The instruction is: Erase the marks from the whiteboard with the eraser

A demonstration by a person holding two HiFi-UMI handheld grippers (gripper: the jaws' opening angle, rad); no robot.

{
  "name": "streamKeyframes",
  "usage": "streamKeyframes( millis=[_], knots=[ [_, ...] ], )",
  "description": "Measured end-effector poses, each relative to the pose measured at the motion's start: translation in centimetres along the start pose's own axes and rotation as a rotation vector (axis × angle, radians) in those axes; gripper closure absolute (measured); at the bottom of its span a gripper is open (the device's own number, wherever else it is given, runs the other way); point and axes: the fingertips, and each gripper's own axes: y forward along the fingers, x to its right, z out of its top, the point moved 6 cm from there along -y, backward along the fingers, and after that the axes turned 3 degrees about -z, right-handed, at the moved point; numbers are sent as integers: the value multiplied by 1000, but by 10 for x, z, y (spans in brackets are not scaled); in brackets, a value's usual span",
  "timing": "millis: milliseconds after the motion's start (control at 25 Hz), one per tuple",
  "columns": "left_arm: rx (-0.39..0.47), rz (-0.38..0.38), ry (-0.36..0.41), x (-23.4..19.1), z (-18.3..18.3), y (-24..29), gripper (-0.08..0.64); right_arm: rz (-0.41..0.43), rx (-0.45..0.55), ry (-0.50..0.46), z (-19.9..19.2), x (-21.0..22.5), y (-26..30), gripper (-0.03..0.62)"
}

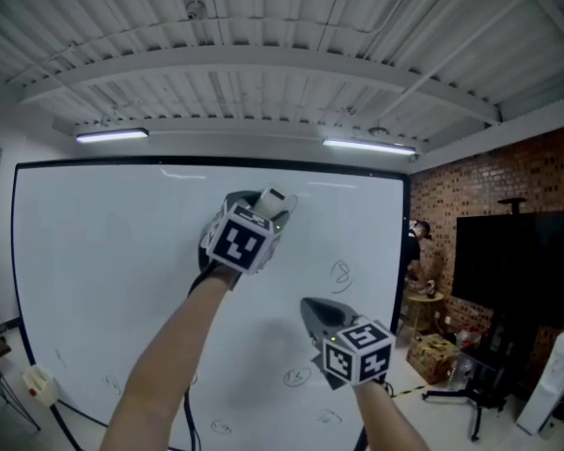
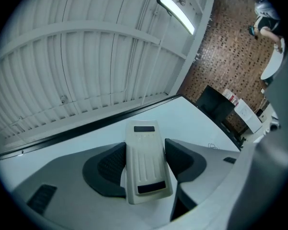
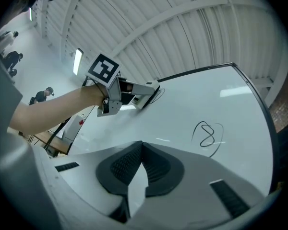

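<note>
The left tongs [image 2: 145,158] are clamped on the eraser [image 2: 145,164], which sits near the top middle of the whiteboard [image 1: 103,280] with its far end at or against the board. The right tongs [image 3: 140,159] are pressed together with nothing between them, low on the board's right half. The job looks unfinished. Much of the board's upper and left area reads clean, but a looped scribble [image 1: 341,272] is left toward the board's right edge. Several small marks [image 1: 296,376] also run along its bottom. The right gripper view shows a dark scrawl [image 3: 157,94] just by the eraser's tip, which the gripper mostly covers in the head view. Only the head view shows the bottom row of marks. Only the left gripper view shows the grip on the eraser close up.
</note>
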Motion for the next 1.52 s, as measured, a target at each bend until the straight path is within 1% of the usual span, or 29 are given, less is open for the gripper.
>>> streamKeyframes(
  millis=[80, 160, 280, 440, 600, 680, 800, 880, 960, 1080, 1200, 1280, 1400, 1440, 1520],
  knots=[
    [-1, -4, 19, -3, 12, 4, 299, 0, 5, 0, 3, 3, 3, 600],
    [-9, -29, 30, -2, 22, 7, 299, 4, 13, -2, 5, 3, 4, 600],
    [-28, -56, 18, 0, 24, 11, 299, 15, 19, -2, 2, 0, 4, 600],
    [-26, -29, 56, 3, 19, 12, 301, 24, 17, -2, -4, -5, 2, 600],
    [-48, -9, 75, 11, 18, 12, 304, 10, 15, 12, -10, -6, -2, 600],
    [-43, -21, 75, 21, 17, 14, 304, 4, 15, 24, -13, -6, -4, 600],
    [-31, -47, 80, 50, 13, 20, 304, -6, 7, 45, -21, -6, -11, 600],
    [-28, -51, 99, 68, 12, 23, 304, -16, 0, 55, -26, -5, -16, 600],
    [-30, -45, 121, 73, 11, 27, 304, -19, -7, 60, -28, -2, -18, 600],
    [-41, -61, 127, 66, 10, 28, 301, -26, -17, 61, -30, 0, -22, 600],
    [-39, -49, 94, 51, 10, 22, 301, -32, -20, 56, -29, -1, -26, 600],
    [-31, -11, 80, 33, 9, 18, 301, -30, -21, 51, -30, -2, -27, 600],
    [-27, 92, 61, -11, 6, 7, 301, -23, -24, 53, -31, -3, -26, 600],
    [-26, 118, 41, -25, 4, 2, 301, -21, -26, 56, -32, -5, -26, 600],
    [-20, 138, -4, -38, 3, -5, 301, -17, -30, 64, -36, -7, -27, 600]
  ],
)
